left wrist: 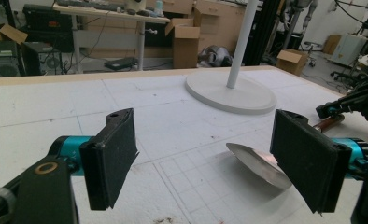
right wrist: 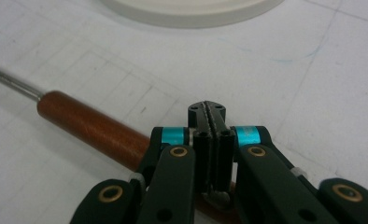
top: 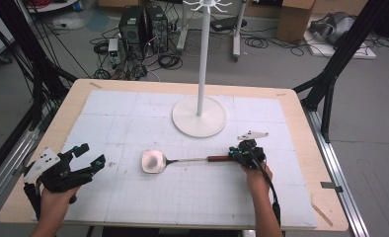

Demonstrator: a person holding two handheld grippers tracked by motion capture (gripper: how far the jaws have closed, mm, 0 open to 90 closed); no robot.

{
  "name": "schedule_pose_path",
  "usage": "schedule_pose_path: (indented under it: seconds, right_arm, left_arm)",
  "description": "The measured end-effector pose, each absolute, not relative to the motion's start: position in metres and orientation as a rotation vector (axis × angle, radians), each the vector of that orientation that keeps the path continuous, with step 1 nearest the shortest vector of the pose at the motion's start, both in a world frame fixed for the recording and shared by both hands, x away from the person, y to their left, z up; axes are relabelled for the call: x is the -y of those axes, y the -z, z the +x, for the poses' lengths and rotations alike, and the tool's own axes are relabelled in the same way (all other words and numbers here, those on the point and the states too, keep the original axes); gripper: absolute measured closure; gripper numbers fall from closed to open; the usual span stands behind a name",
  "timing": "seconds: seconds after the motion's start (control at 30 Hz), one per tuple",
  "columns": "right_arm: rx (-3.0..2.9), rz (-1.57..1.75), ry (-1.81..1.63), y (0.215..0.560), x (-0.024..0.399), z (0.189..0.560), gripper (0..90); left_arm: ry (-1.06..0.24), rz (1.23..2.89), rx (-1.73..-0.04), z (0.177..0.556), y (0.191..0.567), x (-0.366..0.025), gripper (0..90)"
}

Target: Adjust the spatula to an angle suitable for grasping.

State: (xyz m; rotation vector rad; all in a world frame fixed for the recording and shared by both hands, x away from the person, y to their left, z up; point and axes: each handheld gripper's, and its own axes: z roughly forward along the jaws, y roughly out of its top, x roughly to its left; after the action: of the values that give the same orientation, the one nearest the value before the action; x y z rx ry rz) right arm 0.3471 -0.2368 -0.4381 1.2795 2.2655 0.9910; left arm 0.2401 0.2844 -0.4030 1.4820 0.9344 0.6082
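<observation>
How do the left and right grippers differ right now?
The left gripper has its jaws wide apart with nothing between them; the right gripper has its jaws shut together. The left gripper sits apart from the ladle; the right gripper is at its wooden handle. Both are hand-held over the white mat.

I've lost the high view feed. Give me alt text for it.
The right gripper, jaws shut, grips the brown handle end of a metal ladle lying on the white mat. The left gripper hangs open at the table's near left, apart from the ladle. A white pole stand rises behind.
</observation>
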Motion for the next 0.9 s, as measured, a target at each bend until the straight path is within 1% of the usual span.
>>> schedule_pose_path:
  seconds: [0.07, 0.17, 0.37, 0.47, 0.73, 0.9]
  right_arm:
    - [-2.243, 1.290, -1.033, 0.433, 0.232, 0.347, 89.7]
    - [-2.265, 1.242, -1.078, 0.424, 0.211, 0.346, 89.7]
    - [-2.393, 1.069, -1.109, 0.416, 0.141, 0.349, 89.6]
    - [-2.436, 1.057, -1.109, 0.419, 0.117, 0.352, 89.6]
    - [-2.539, 1.069, -1.086, 0.431, 0.090, 0.355, 89.5]
    - [-2.595, 1.067, -1.076, 0.435, 0.084, 0.354, 89.6]
  left_arm:
    - [-0.608, 1.482, -0.934, 0.241, 0.403, -0.284, 23.0]
    - [-0.607, 1.490, -0.930, 0.241, 0.403, -0.283, 23.0]
    - [-0.609, 1.485, -0.933, 0.241, 0.403, -0.283, 23.1]
    - [-0.612, 1.486, -0.938, 0.240, 0.404, -0.285, 23.1]
    - [-0.611, 1.488, -0.937, 0.240, 0.404, -0.285, 23.1]
    - [-0.609, 1.487, -0.935, 0.240, 0.404, -0.285, 23.1]
